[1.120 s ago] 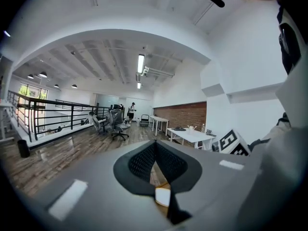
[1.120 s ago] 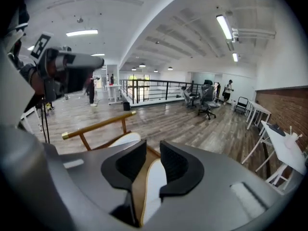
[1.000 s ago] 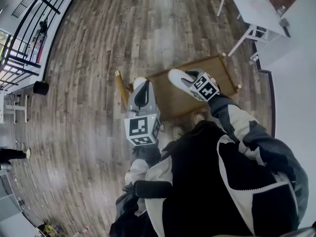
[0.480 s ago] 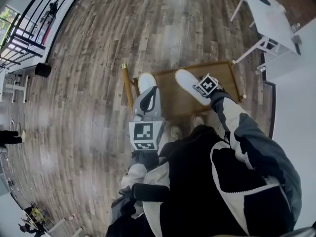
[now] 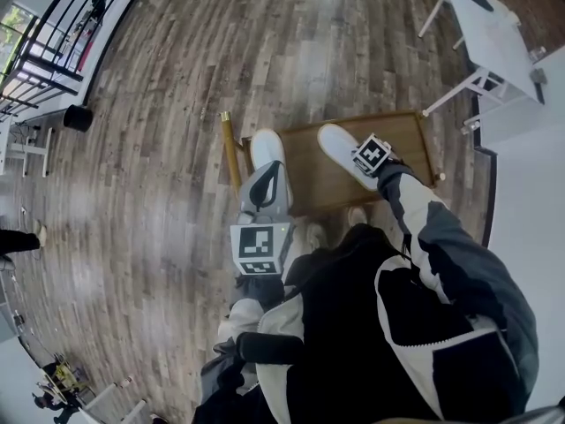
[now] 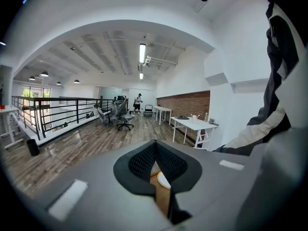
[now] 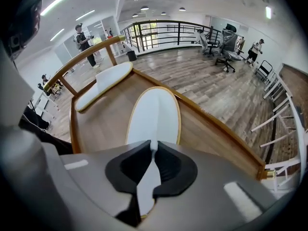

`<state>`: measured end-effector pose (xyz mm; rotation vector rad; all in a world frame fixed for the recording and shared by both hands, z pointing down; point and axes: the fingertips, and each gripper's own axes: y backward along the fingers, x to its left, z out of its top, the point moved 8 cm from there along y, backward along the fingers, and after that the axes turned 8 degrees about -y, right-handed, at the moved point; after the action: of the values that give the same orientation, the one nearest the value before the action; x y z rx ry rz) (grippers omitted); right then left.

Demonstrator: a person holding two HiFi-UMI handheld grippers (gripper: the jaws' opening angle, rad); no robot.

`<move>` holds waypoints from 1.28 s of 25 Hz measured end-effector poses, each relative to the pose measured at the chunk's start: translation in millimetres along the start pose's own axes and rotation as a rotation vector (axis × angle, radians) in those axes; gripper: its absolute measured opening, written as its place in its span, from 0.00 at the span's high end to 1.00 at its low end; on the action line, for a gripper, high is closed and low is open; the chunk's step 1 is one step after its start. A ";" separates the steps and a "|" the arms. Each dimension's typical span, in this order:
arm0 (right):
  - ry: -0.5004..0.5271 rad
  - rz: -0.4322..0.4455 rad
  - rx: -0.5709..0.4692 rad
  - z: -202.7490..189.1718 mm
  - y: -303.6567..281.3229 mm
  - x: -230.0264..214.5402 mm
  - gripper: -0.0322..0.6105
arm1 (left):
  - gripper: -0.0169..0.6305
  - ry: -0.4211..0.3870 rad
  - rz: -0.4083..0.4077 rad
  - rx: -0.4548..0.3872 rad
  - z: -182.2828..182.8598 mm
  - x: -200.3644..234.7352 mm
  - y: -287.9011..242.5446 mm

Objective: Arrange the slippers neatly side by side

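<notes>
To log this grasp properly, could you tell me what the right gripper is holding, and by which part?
The right gripper pinches a white slipper by the thin edge of its near end; the rest of the slipper extends over the wooden tray.

— What sits mid-frame?
— A low wooden platform (image 5: 406,140) on the plank floor (image 5: 177,193), with 2 white slippers on it: the left-hand slipper (image 5: 266,145) at its left end, the right-hand slipper (image 5: 336,146) nearer center, angled.
— And the grippers?
— The left gripper (image 5: 268,170) overlaps the left-hand slipper from below. The right gripper (image 5: 357,155) meets the right-hand slipper's lower end.
— The edges?
— White table (image 5: 494,34) upper right, black railing (image 5: 48,51) upper left, the person's jacket (image 5: 397,325) lower right.
</notes>
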<state>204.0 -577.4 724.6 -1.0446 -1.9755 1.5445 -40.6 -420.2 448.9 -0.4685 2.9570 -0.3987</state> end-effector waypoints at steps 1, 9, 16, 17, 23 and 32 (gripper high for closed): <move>0.000 0.000 -0.003 0.2 -0.5 0.2 0.91 | 0.96 0.001 0.000 0.001 -0.8 0.2 -0.5; -0.061 0.001 -0.079 6.7 12.9 5.2 0.91 | 0.95 0.017 -0.014 -0.003 -4.5 3.1 3.9; -0.166 0.025 -0.210 25.7 47.8 29.1 0.91 | 0.96 0.024 -0.026 -0.037 -1.4 7.1 9.6; -0.177 0.029 -0.224 29.3 51.5 34.4 0.91 | 0.96 0.026 -0.023 -0.042 -0.8 8.2 11.7; -0.252 0.078 -0.304 49.5 65.8 66.1 0.91 | 0.95 0.042 0.004 -0.058 -1.9 14.5 22.8; -0.342 0.098 -0.361 74.4 65.1 100.2 0.91 | 0.95 0.064 0.043 -0.082 8.4 21.7 37.8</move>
<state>107.1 -540.9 629.2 -1.0815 -2.5451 1.5334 -70.6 -394.5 428.7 -0.4073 3.0486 -0.2945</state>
